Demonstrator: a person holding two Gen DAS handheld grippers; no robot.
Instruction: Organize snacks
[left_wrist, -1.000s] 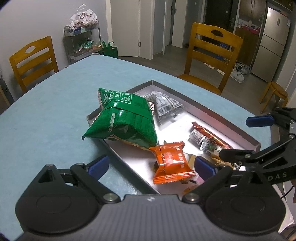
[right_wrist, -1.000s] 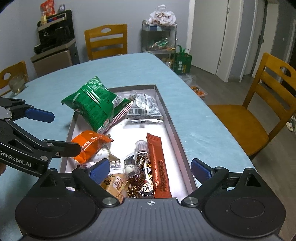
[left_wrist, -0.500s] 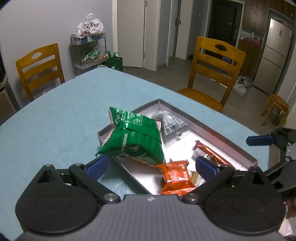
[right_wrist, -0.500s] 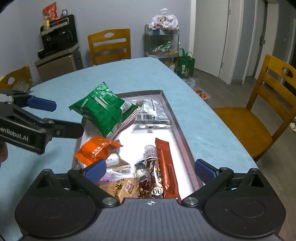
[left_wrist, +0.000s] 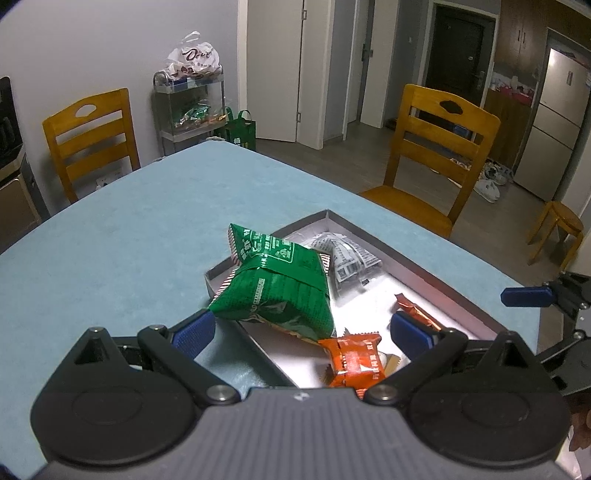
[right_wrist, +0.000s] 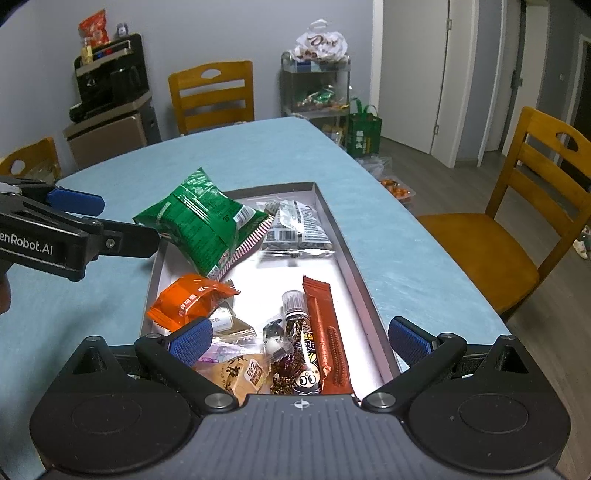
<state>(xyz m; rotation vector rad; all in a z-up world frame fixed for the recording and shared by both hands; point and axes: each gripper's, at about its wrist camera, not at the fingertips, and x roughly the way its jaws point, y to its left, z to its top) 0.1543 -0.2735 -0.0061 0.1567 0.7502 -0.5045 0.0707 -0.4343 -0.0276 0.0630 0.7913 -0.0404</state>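
A shallow grey tray (right_wrist: 354, 266) on the blue table holds the snacks. A green bag (right_wrist: 199, 221) leans over its far left rim, and a clear printed packet (right_wrist: 295, 229) lies beside that bag. Nearer lie an orange packet (right_wrist: 188, 302), a brown bar (right_wrist: 327, 332) and a candy tube (right_wrist: 295, 314). My right gripper (right_wrist: 300, 339) hovers open over the tray's near end, nothing between its fingers. My left gripper (left_wrist: 301, 332) is open too, above the tray's left rim, with the green bag (left_wrist: 273, 291) and orange packet (left_wrist: 354, 360) just ahead. From the right wrist, the left gripper (right_wrist: 127, 221) hangs beside the green bag.
Wooden chairs (right_wrist: 517, 206) (left_wrist: 439, 155) stand around the table. A wire rack with snack bags (right_wrist: 314, 85) and a green shopping bag (right_wrist: 364, 129) are against the far wall. A cabinet with a black appliance (right_wrist: 110, 110) stands at the back left.
My left gripper has lifted up from just over the orange packet and now hangs level with the green bag. The right gripper's fingers spread slightly wider. The snacks have not moved.
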